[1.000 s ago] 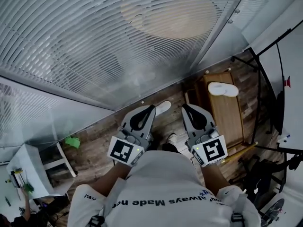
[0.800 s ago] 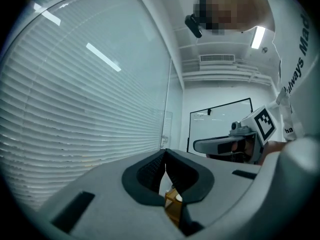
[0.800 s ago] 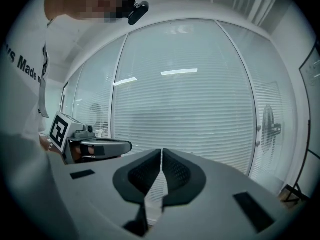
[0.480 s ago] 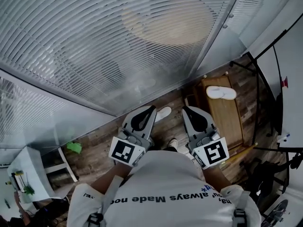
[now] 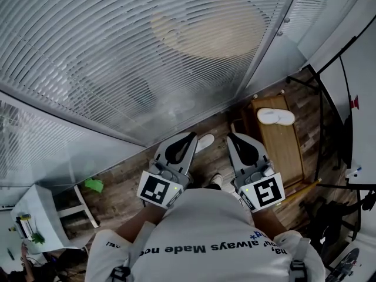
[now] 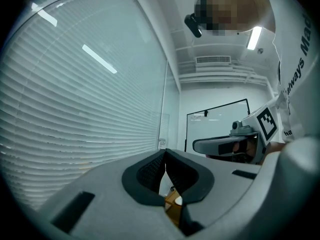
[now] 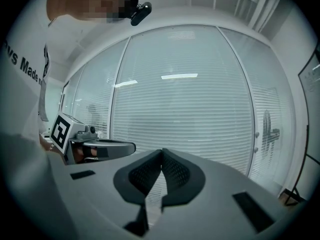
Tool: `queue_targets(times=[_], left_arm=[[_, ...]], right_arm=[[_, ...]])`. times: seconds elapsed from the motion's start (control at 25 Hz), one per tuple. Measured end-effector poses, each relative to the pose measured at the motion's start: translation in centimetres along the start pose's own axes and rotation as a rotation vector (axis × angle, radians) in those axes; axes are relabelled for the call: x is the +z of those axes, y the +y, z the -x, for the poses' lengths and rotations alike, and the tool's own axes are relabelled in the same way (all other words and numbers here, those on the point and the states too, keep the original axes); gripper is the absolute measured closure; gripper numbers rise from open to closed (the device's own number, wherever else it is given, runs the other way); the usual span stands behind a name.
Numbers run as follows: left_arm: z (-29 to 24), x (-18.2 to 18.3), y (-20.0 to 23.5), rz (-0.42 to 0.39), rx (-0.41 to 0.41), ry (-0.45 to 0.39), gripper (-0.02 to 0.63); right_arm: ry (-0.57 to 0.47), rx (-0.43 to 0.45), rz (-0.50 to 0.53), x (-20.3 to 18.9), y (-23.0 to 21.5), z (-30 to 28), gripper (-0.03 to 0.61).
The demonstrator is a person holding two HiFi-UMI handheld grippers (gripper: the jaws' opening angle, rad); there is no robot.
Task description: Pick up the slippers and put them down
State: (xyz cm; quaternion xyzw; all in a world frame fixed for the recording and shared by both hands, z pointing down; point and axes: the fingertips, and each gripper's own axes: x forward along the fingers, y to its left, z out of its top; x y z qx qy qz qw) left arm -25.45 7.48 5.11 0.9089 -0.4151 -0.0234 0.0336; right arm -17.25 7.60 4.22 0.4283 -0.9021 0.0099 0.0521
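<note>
Lifted slightly since a second ago, left gripper [image 5: 191, 137] and right gripper [image 5: 231, 137] both shut tight, empty, close to the window blinds [image 5: 147, 51]. White slippers [image 5: 275, 117] paired at wooden bench's [image 5: 285, 154] far end; open floor [image 5: 214, 125] between.

Head view downward, gripper views facing blinds [image 5: 117, 51]

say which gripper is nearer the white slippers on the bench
Right. The right gripper is just down-left of the white slippers in the head view; the left gripper is farther left.
</note>
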Motion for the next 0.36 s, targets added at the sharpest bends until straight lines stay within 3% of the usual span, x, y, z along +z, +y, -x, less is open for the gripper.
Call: queue_targets(times=[0.36], left_arm=[[-1.3,-0.2,0.9,0.012,-0.008,0.002,0.601]], right_arm=[[-0.008,-0.012,0.005,0.4,-1.1,-1.1,0.565]])
